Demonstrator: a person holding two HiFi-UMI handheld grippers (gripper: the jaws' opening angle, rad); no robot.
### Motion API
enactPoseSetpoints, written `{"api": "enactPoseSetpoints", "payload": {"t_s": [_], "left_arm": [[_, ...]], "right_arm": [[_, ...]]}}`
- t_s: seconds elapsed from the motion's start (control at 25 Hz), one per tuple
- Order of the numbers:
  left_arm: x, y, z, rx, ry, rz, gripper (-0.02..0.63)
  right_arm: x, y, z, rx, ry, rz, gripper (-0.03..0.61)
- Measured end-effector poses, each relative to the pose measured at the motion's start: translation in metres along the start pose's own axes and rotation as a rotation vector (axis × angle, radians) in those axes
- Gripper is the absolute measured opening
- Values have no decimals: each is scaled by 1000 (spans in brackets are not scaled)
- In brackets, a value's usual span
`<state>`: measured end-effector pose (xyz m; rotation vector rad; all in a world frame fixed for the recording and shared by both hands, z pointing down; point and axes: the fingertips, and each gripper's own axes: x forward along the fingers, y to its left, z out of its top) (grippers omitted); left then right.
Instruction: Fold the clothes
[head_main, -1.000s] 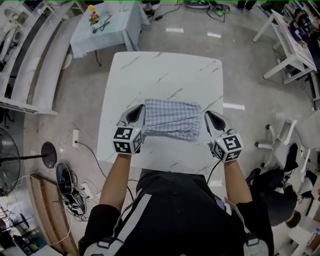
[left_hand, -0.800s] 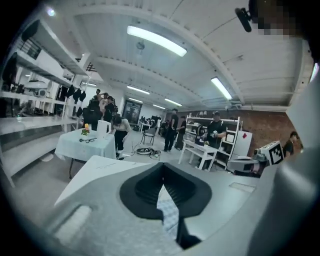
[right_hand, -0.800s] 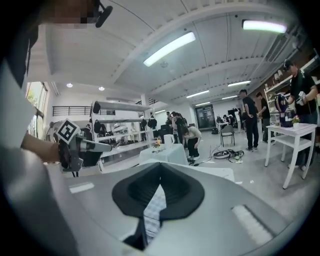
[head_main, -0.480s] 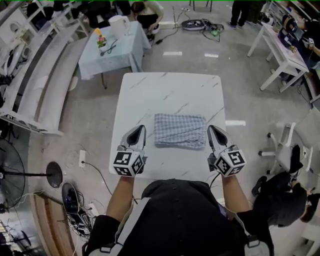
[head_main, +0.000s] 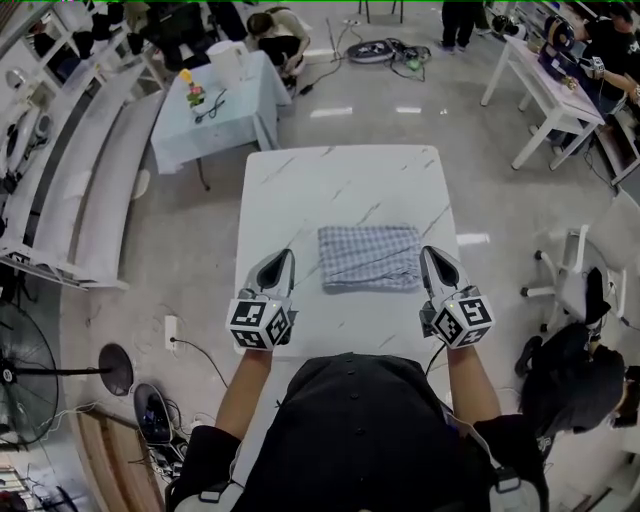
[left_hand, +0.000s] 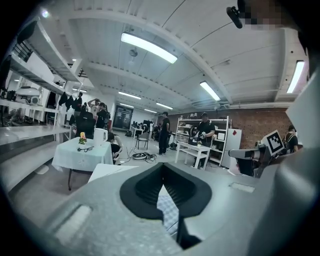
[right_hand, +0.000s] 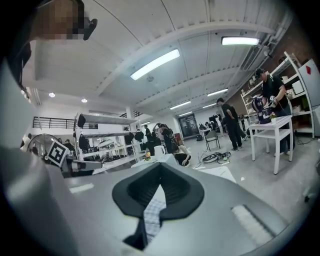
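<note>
Saw a white marble table (head_main: 340, 180). Found, flat near its middle, the folded checked cloth (head_main: 369, 257). Held the left gripper (head_main: 285, 256) and right gripper (head_main: 428, 252) just beside its two ends, apart from it, jaws pressed together, gripping nothing.

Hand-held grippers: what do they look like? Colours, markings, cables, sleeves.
The left hand-held gripper and right hand-held gripper both have pale grey tapering shells with black ribbed jaw liners. Each carries a white cube printed with black square markers. A thin dark cable seems to run from the right one. The person wears a black short-sleeved top with grey shoulder strips.
</note>
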<state>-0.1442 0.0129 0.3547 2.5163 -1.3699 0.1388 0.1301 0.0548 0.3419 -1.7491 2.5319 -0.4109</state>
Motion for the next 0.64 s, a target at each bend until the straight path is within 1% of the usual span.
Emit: {"api": "enactPoseSetpoints", "payload": {"t_s": [0.28, 0.48, 0.64], "left_arm": [[9, 11, -5, 35, 12, -17, 6], [10, 13, 1, 31, -3, -10, 6], [15, 14, 9, 31, -21, -10, 6]], "right_arm": [[6, 5, -3, -37, 13, 3, 3], [7, 4, -3, -68, 28, 8, 3], [9, -3, -2, -72, 28, 2, 3]]}}
